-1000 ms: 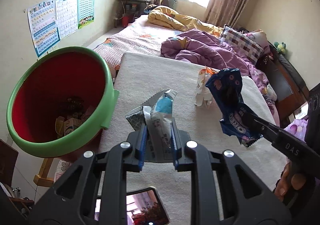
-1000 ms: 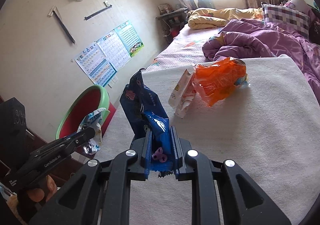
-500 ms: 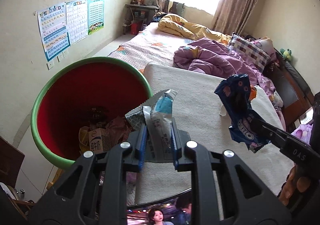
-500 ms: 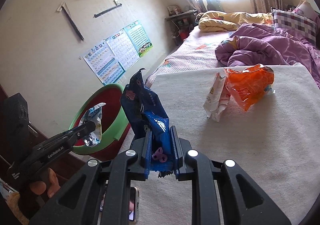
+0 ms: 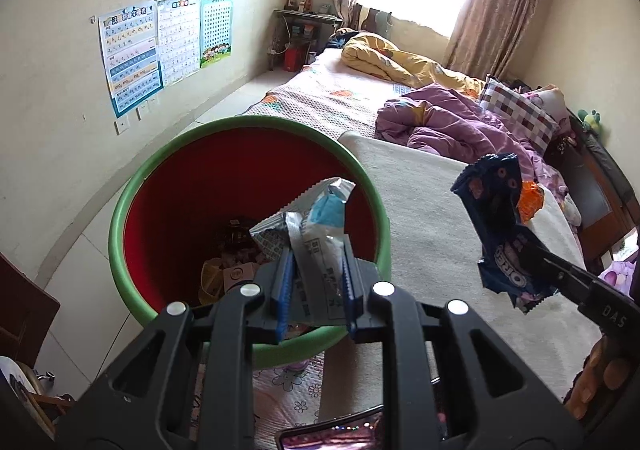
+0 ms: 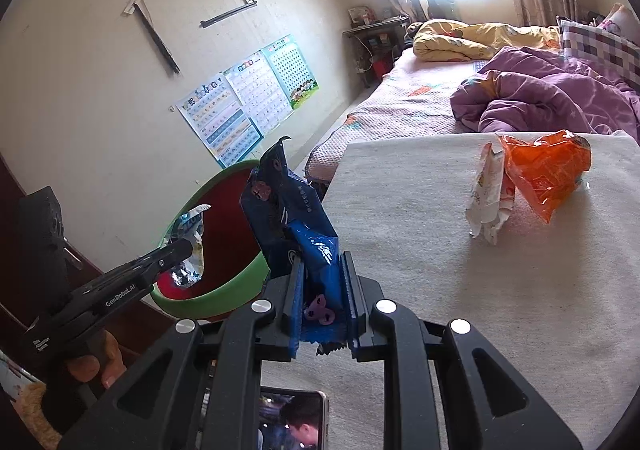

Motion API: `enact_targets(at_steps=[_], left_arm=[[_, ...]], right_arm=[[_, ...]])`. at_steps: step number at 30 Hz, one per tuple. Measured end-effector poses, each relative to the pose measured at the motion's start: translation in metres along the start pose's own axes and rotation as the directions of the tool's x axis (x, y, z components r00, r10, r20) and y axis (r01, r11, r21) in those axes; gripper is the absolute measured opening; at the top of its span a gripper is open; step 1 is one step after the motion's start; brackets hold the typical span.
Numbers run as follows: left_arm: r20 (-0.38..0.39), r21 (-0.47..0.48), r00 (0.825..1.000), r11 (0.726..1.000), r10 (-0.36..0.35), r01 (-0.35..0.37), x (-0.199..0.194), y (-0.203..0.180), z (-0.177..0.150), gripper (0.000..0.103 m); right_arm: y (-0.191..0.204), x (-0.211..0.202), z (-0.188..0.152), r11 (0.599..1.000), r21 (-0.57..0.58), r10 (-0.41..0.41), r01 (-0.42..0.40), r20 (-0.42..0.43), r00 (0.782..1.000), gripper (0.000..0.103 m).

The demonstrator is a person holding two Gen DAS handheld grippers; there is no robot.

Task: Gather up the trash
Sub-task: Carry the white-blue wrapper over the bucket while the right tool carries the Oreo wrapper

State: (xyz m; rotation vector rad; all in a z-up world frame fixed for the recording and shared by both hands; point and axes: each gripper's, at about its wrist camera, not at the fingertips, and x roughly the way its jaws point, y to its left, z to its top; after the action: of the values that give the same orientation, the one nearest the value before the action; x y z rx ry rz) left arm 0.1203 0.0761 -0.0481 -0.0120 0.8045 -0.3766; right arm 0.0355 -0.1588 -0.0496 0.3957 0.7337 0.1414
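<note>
You have carried both wrappers over toward the bin (image 5: pixel 120 218), so your left claw (image 5: pixel 316 282), clamped on the silver wrapper (image 5: pixel 316 226), hangs over it, while your right claw (image 6: pixel 320 302) pinches the blue wrapper (image 6: pixel 292 218) nearby.

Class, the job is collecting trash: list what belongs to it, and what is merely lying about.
Belongs:
silver-blue foil wrapper
dark blue crinkled cookie packet
orange plastic bag
white paper wrapper
green-rimmed red plastic bin

Lying about:
purple quilt
yellow quilt
checked pillow
wall posters
</note>
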Motion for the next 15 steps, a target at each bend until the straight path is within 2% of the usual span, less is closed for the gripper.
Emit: enact_targets(at_steps=[15], left_arm=[[-0.011,-0.017,0.999,0.999,0.046,-0.046,0.012,0.039,0.008,0.02]], right_arm=[[0.031,0.028,0.007,0.999,-0.032,0.033,-0.033,-0.027,0.999,0.018]])
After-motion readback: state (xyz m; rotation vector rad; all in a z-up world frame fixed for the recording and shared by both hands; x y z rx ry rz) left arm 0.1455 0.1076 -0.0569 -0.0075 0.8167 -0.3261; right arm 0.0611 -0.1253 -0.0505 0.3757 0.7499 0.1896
